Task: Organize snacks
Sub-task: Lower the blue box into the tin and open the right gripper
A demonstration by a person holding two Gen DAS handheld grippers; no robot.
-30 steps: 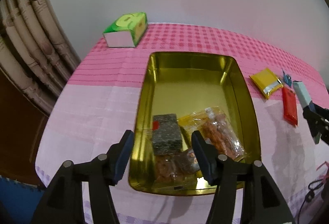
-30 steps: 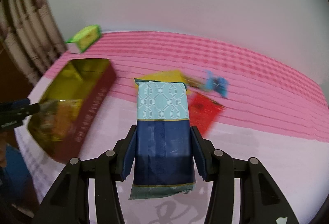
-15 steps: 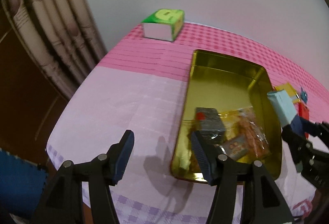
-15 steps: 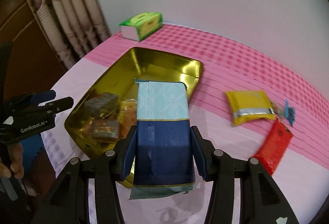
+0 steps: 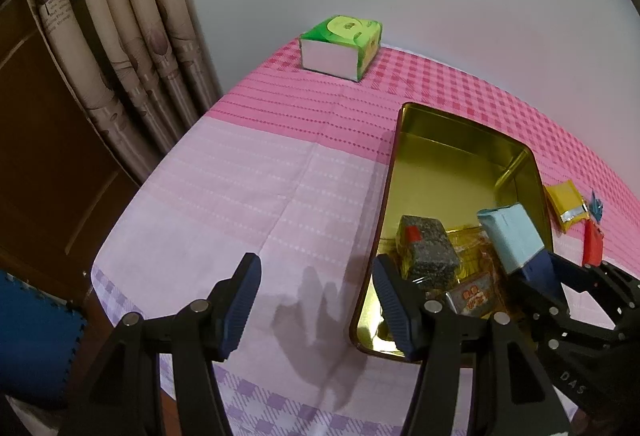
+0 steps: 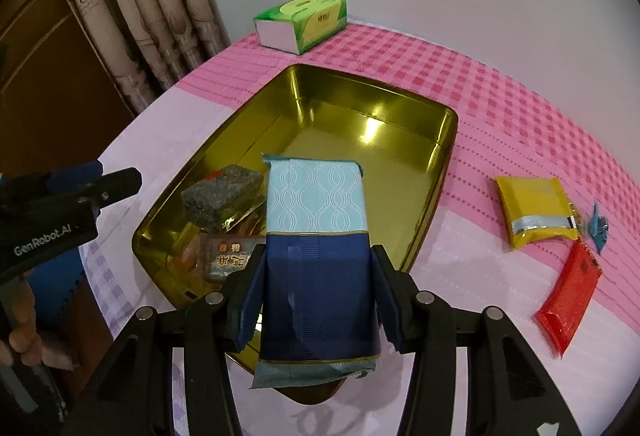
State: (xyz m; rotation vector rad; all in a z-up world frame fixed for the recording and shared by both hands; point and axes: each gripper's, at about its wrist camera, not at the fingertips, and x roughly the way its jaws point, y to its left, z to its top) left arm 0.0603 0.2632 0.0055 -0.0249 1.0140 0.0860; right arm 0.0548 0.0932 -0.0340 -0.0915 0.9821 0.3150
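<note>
My right gripper is shut on a light-blue and navy snack packet and holds it over the near end of the gold tin tray. The tray holds a dark speckled block and several orange and brown snack bags. My left gripper is open and empty, above the tablecloth left of the tray. The left wrist view shows the right gripper with the packet over the tray. A yellow packet, a red packet and a small blue wrapper lie right of the tray.
A green tissue box stands at the table's far edge by the wall. Curtains hang at the left, beyond the table's edge. A pink checked tablecloth covers the table.
My right gripper has carried the blue packet left, from above the loose snacks to over the tray. My left gripper has drawn back and to the left, off the tray.
</note>
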